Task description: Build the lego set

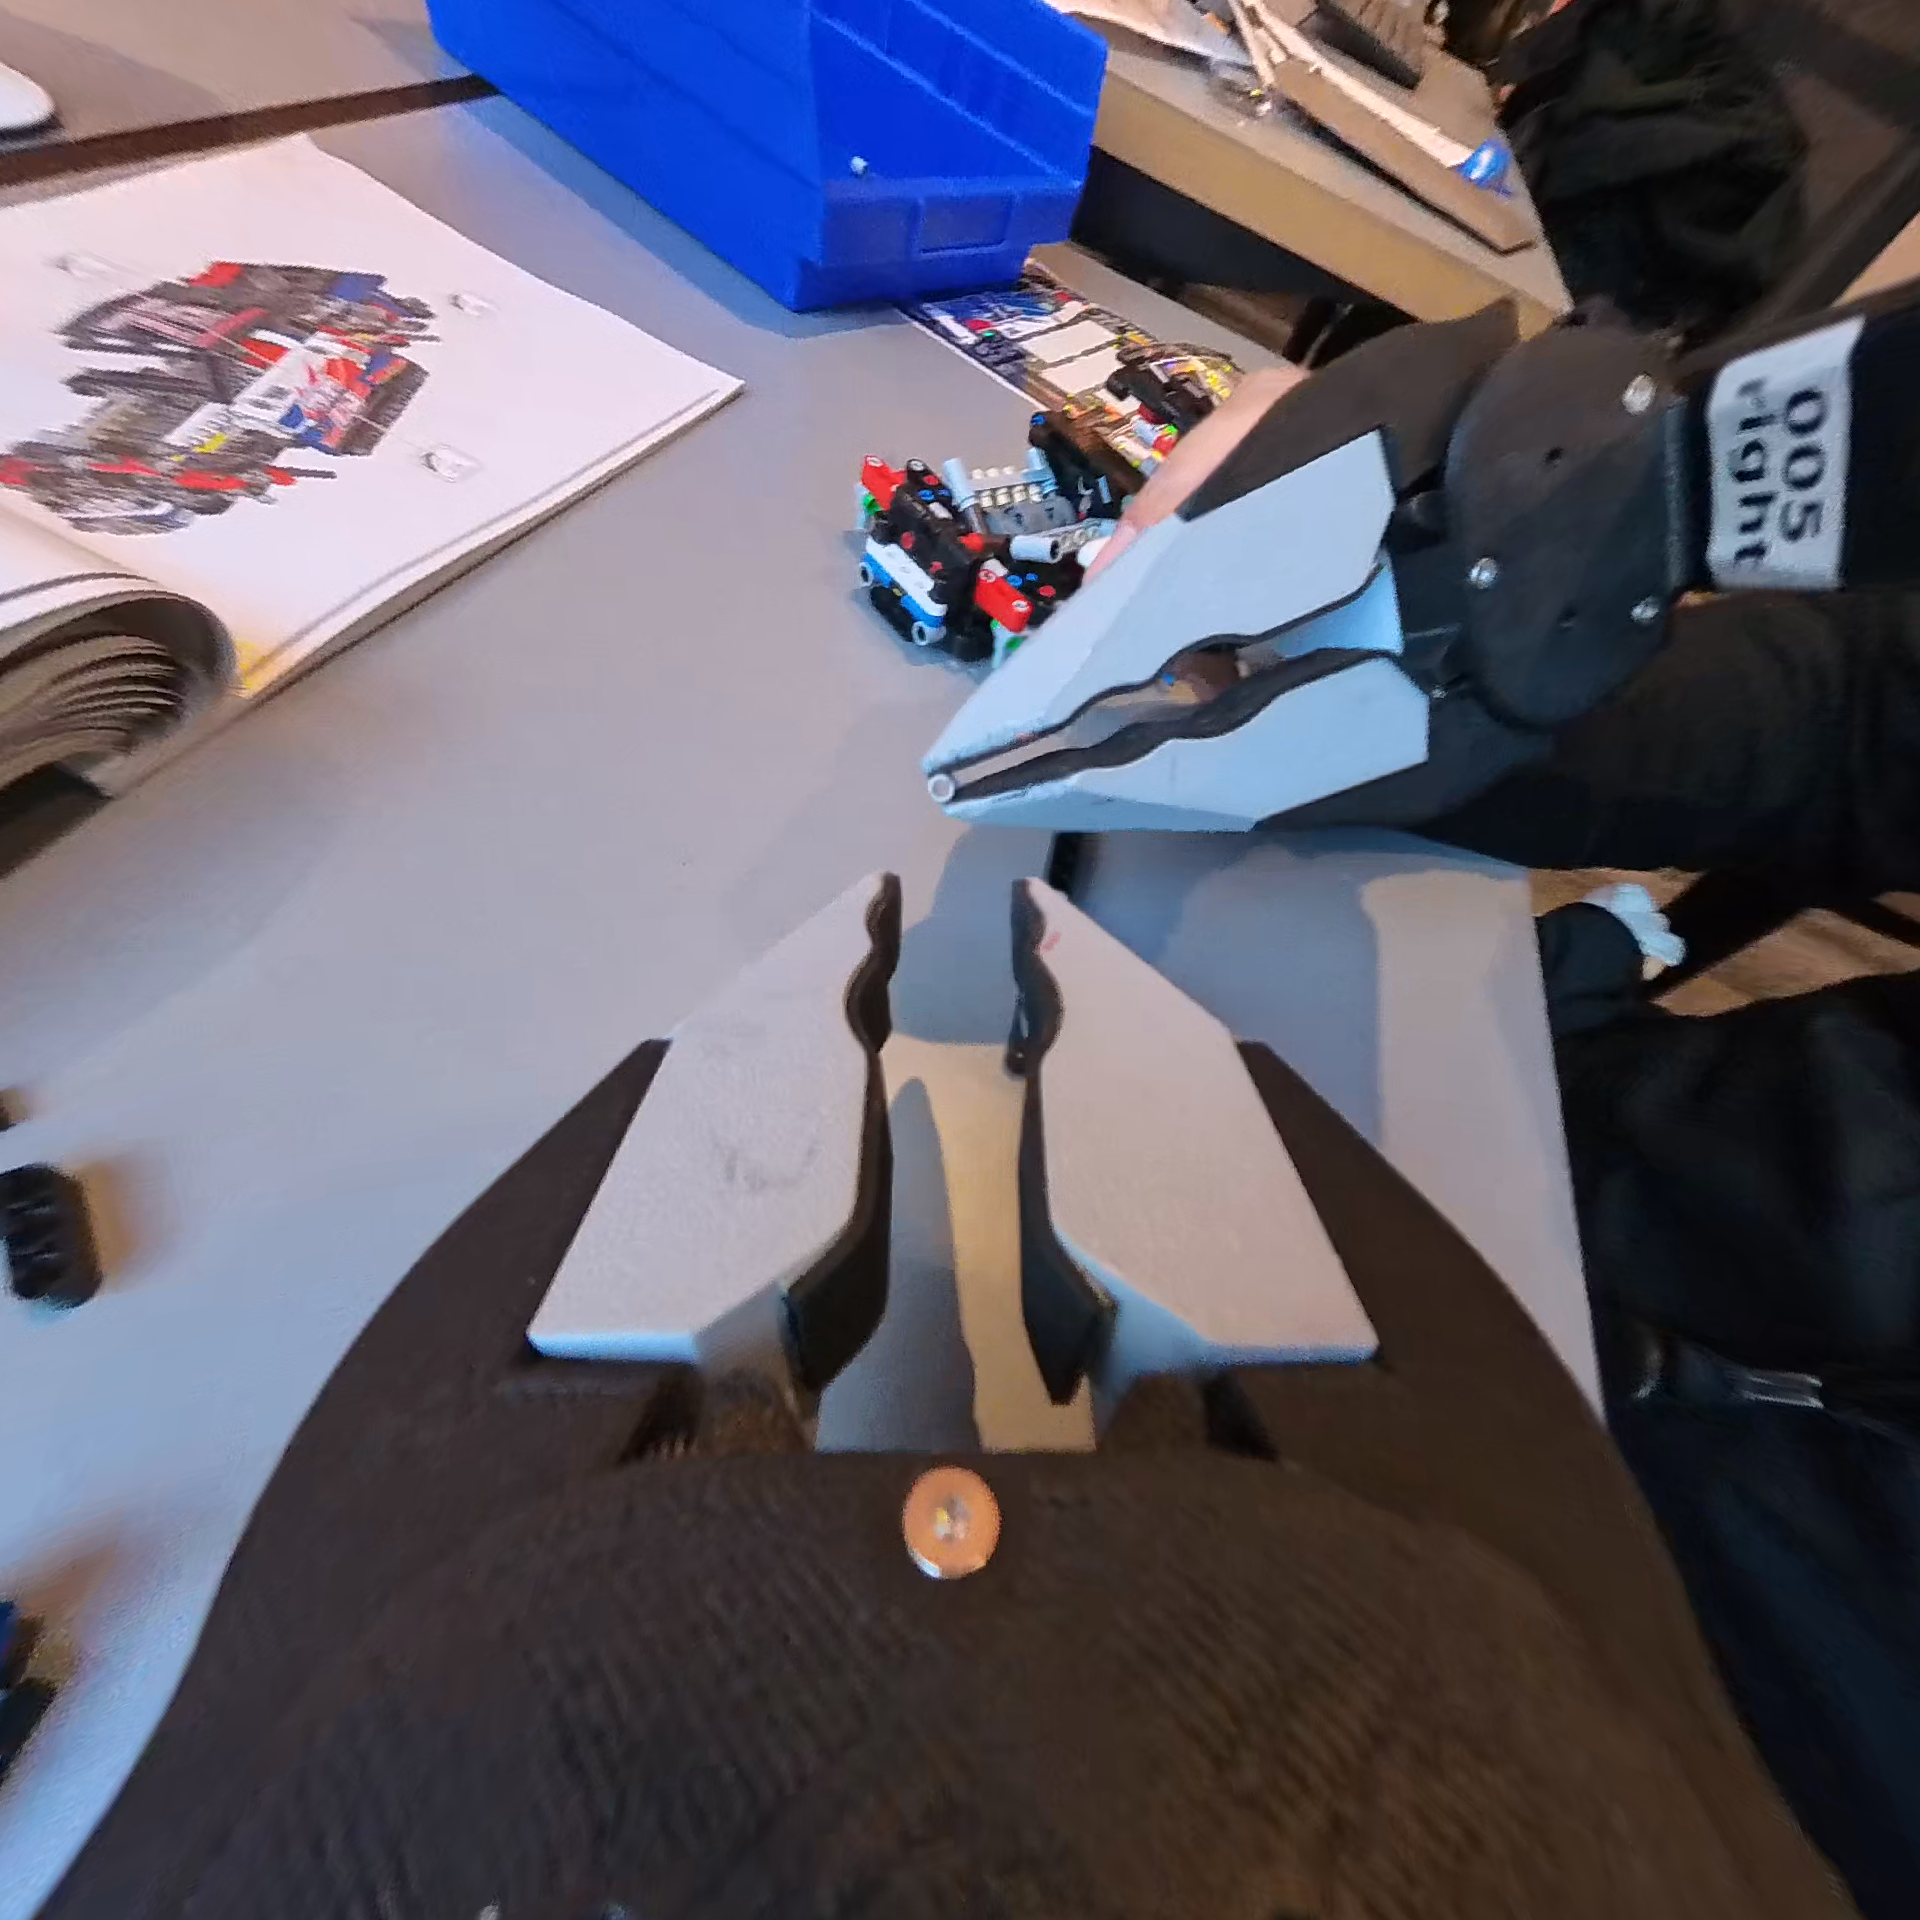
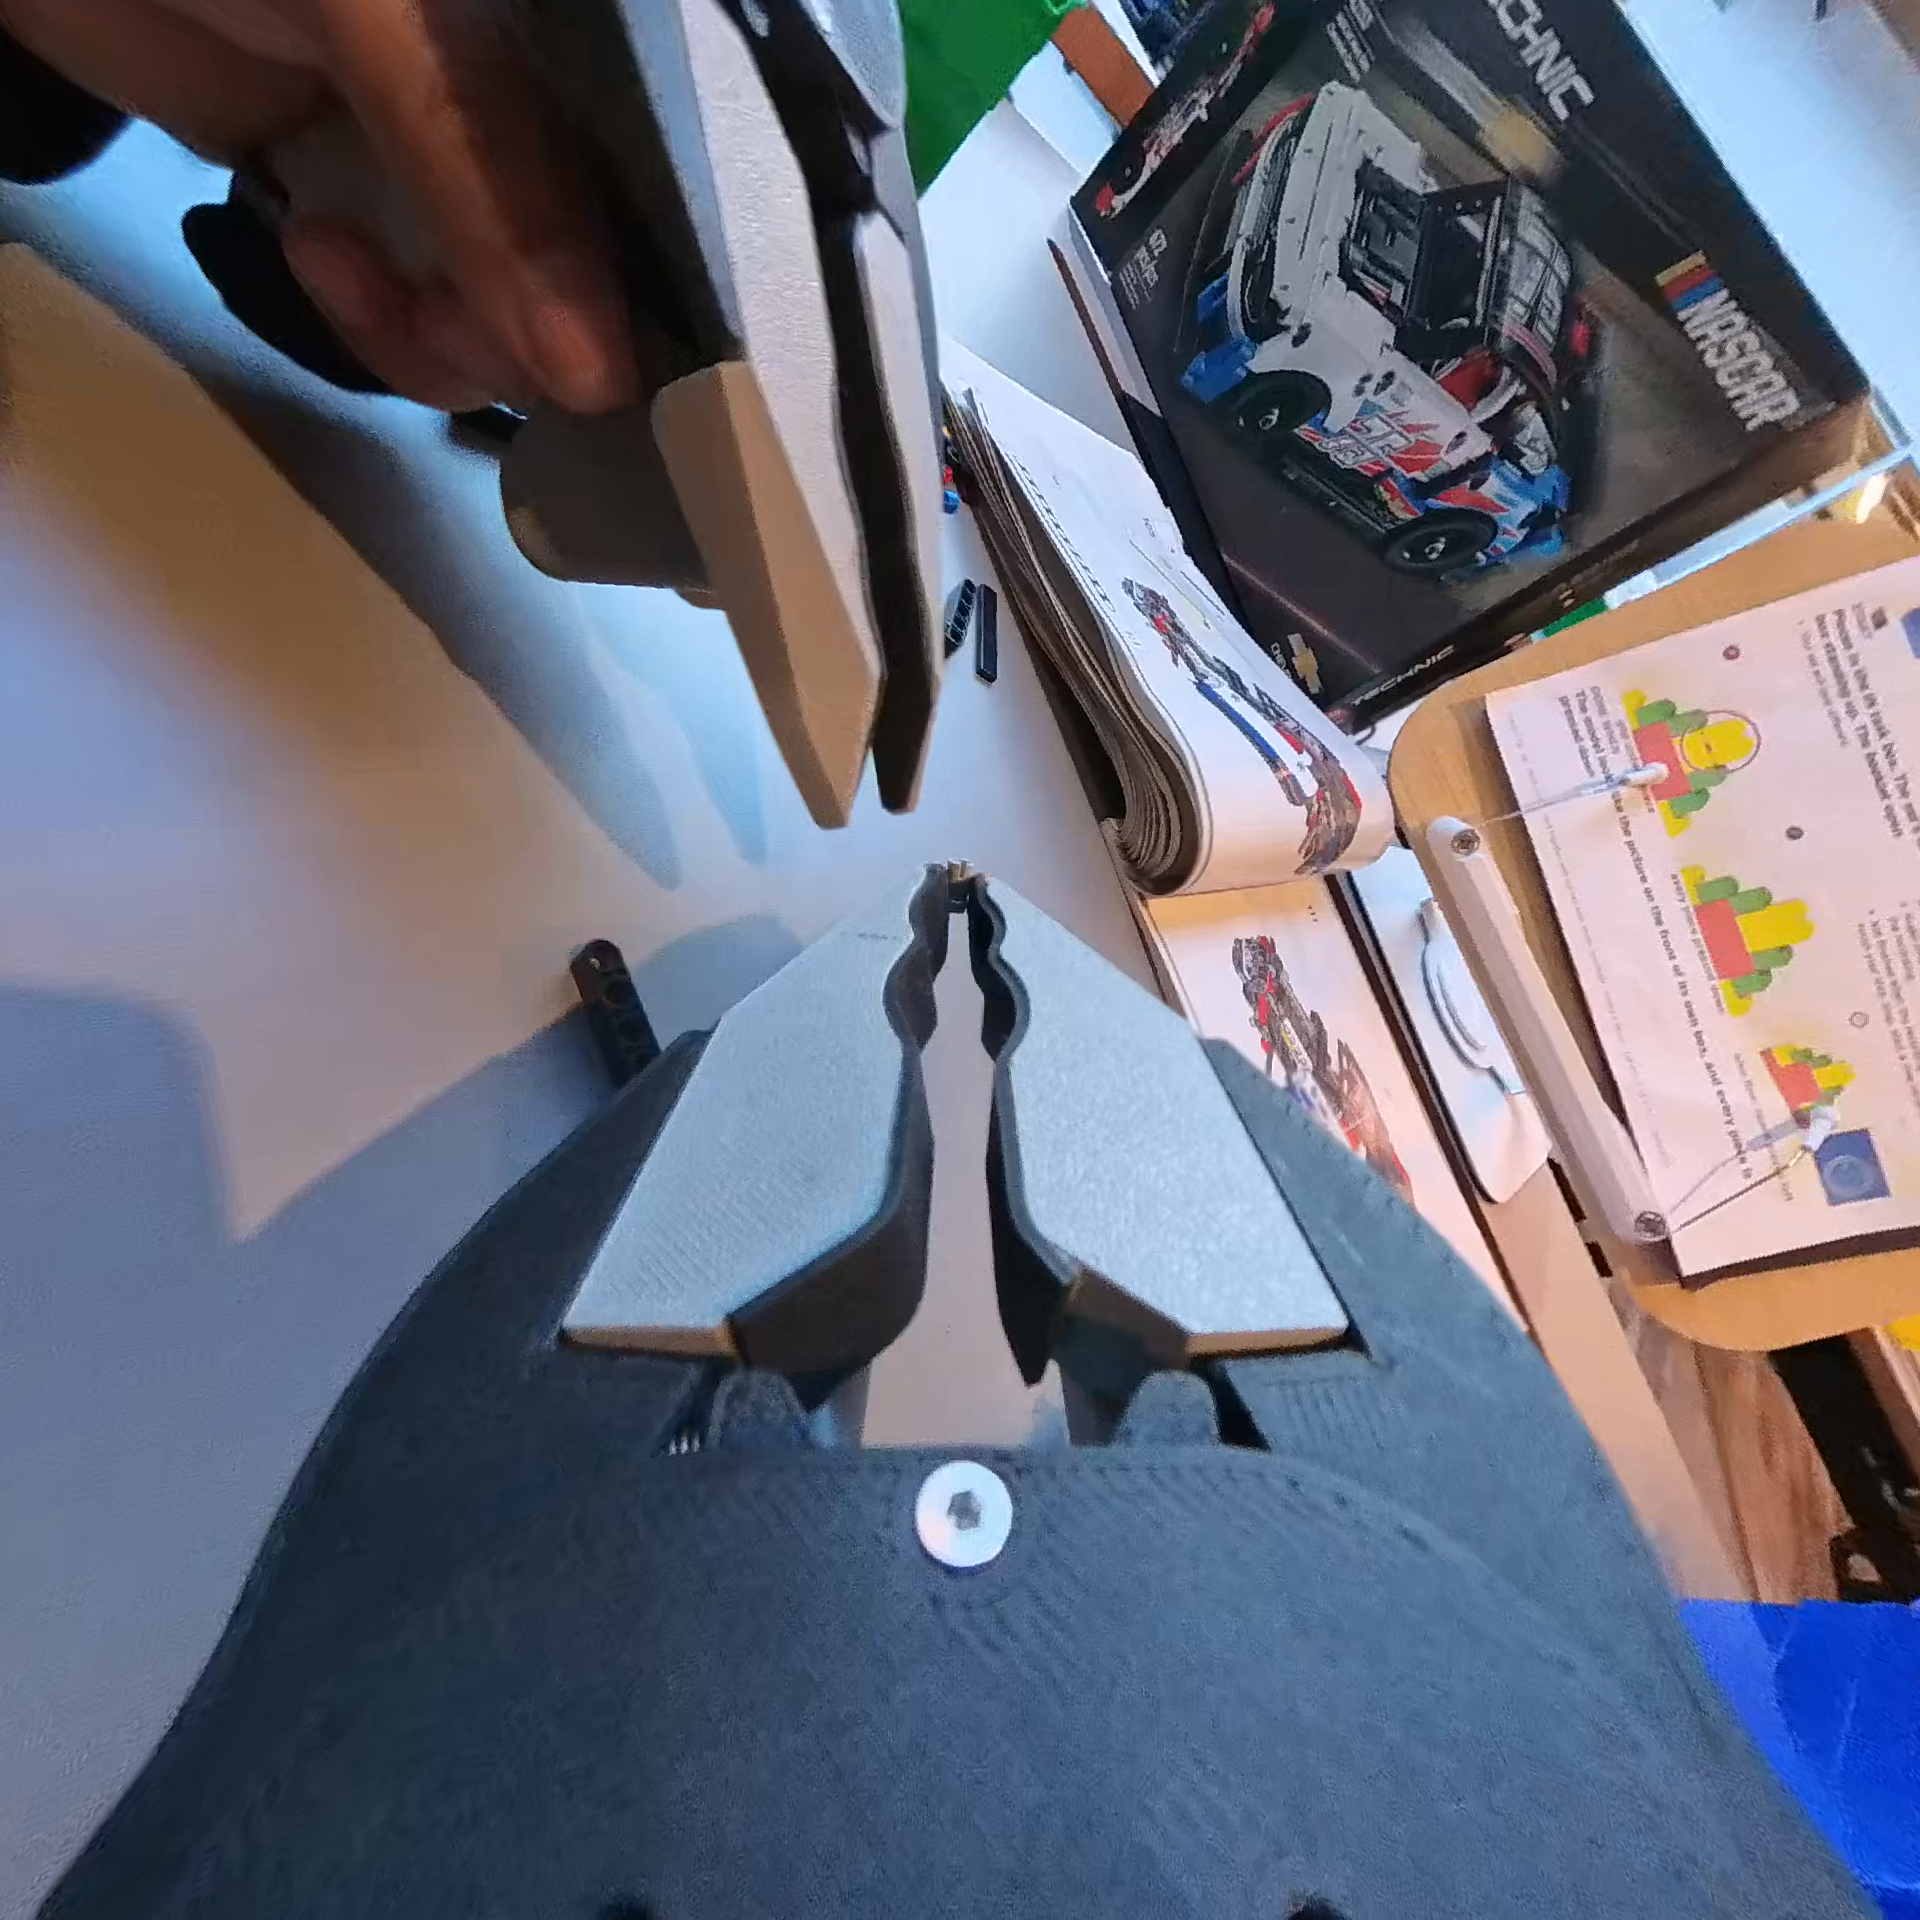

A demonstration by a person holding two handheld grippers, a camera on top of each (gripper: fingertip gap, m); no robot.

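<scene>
My left gripper (image 1: 954,906) is open and empty, hovering over the grey table (image 1: 623,831). It also shows in the right wrist view (image 2: 868,805), held by a hand (image 2: 416,229), just beyond my right gripper's tips. My right gripper (image 2: 954,899) is shut on a small light grey pin (image 2: 953,873); in the left wrist view this gripper (image 1: 943,788) lies on its side just ahead of my left fingertips, with the pin's (image 1: 940,788) end showing at the tips. The partly built Lego assembly (image 1: 966,540), black, red, blue and white, sits on the table behind the right gripper.
An open instruction booklet (image 1: 312,416) lies at the left, a blue bin (image 1: 790,135) at the back. Loose black pieces (image 1: 42,1236) lie at the left edge. A black beam (image 2: 613,997), the set's box (image 2: 1455,312) and a pictured card (image 2: 1714,883) are in the right wrist view.
</scene>
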